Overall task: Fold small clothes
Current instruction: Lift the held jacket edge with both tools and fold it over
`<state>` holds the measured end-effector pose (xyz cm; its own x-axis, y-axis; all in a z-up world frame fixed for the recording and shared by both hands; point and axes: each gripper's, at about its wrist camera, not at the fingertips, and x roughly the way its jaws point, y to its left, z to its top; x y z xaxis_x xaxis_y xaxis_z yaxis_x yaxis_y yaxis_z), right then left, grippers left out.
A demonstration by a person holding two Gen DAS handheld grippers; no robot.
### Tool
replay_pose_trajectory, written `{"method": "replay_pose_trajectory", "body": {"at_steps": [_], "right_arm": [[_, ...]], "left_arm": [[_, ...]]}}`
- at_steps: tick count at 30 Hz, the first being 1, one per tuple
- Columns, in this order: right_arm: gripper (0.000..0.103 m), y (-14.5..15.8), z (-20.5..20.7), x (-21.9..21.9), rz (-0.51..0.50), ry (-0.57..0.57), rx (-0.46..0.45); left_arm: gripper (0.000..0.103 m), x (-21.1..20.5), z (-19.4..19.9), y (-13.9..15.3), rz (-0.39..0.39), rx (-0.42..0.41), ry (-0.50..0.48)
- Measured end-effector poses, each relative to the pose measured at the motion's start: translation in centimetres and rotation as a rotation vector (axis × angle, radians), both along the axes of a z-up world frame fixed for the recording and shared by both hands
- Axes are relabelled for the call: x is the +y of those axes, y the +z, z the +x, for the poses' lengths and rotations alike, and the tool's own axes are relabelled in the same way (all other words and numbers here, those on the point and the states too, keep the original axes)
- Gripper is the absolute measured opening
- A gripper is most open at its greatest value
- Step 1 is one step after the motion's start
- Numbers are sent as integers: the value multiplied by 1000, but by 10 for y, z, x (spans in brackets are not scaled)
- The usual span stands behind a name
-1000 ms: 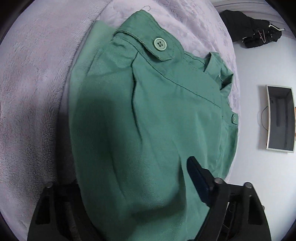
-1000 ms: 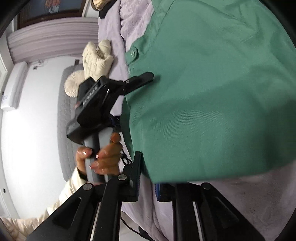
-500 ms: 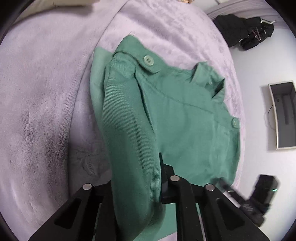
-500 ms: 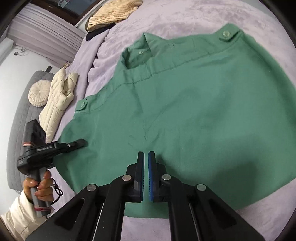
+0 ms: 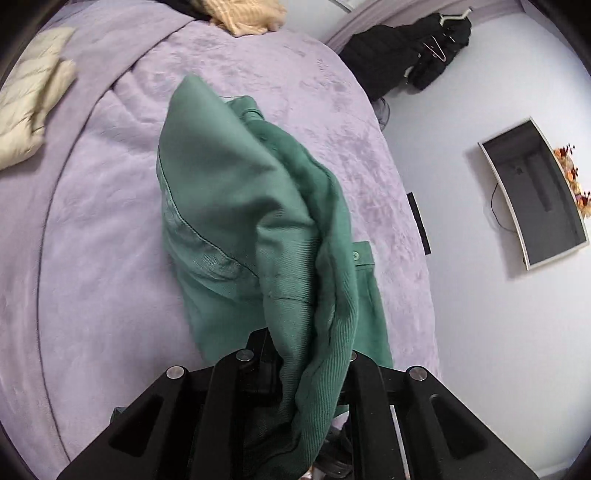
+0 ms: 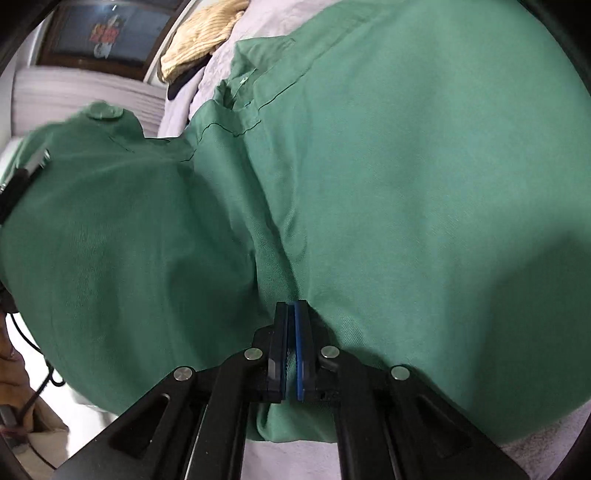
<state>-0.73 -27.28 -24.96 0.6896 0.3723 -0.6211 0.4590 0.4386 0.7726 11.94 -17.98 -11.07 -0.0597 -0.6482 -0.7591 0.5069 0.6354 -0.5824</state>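
We hold the green cotton button-up shirt bunched between our left gripper's clamped jaws; our right gripper pinches its hem fold between closed jaws.

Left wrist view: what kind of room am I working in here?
Most likely a bedroom. A green garment lies on a wide lilac plush bedspread, more clothes are piled at its far edge, and a dark jacket hangs by the wall.

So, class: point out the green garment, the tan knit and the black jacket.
Green garment (image 6: 424,184): right wrist view, flat back panel.
Tan knit (image 5: 243,16): left wrist view, its middle.
Black jacket (image 5: 391,55): left wrist view, main body.
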Motion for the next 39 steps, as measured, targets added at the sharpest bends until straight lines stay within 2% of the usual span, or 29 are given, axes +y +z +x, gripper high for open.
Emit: {"method": "replay_pose_trajectory", "body": {"at_steps": [3,6,9,11,14,18,19,20,21,22,25,26,27,28,29,31,35,37,39], "right_arm": [[4,-4,-19,-16,158,-42,-64],[9,0,-47,-29,225,-73,-112],[9,-3,-81,-43,286,-123,-130],[9,-11,-103,-54,320,-163,-129],[9,-22,-130,-70,357,-225,-125],[9,-23,-146,-84,375,-257,-149],[9,-21,-146,-86,367,-254,-149],[9,-19,-146,-88,362,-253,-150],[9,-17,-146,-91,356,-254,-148],[10,-15,-146,-94,350,-258,-144],[11,-9,-151,-107,326,-277,-133],[14,-6,-154,-112,316,-285,-129],[18,-3,-151,-116,307,-294,-123],[32,0,-153,-122,306,-305,-134],[53,2,-155,-127,309,-317,-152],[69,7,-160,-139,333,-348,-212],[73,10,-153,-158,406,-363,-292],[73,12,-142,-162,391,-341,-267],[73,27,-126,-166,337,-332,-215]], "left_arm": [[14,-51,-27,9,27,-62,-85],[14,-115,-59,2,96,-127,-174],[14,-170,-94,-24,148,-158,-263],[14,-202,-112,-51,209,-171,-313],[14,-228,-137,-91,307,-192,-367],[16,-232,-162,-93,371,-295,-386],[24,-231,-167,-89,373,-308,-394],[37,-230,-169,-83,359,-309,-403],[45,-228,-171,-78,335,-309,-403],[57,-226,-174,-69,295,-315,-404],[72,-229,-191,-38,196,-352,-426],[78,-224,-193,-26,162,-361,-430],[78,-226,-189,-18,135,-372,-419],[78,-219,-185,-9,111,-383,-402],[78,-215,-178,-4,101,-390,-382],[78,-192,-160,5,111,-419,-312],[78,-138,-117,-3,219,-462,-152],[78,-123,-94,-21,296,-430,-100],[78,-113,-79,-32,346,-408,-74]]}}
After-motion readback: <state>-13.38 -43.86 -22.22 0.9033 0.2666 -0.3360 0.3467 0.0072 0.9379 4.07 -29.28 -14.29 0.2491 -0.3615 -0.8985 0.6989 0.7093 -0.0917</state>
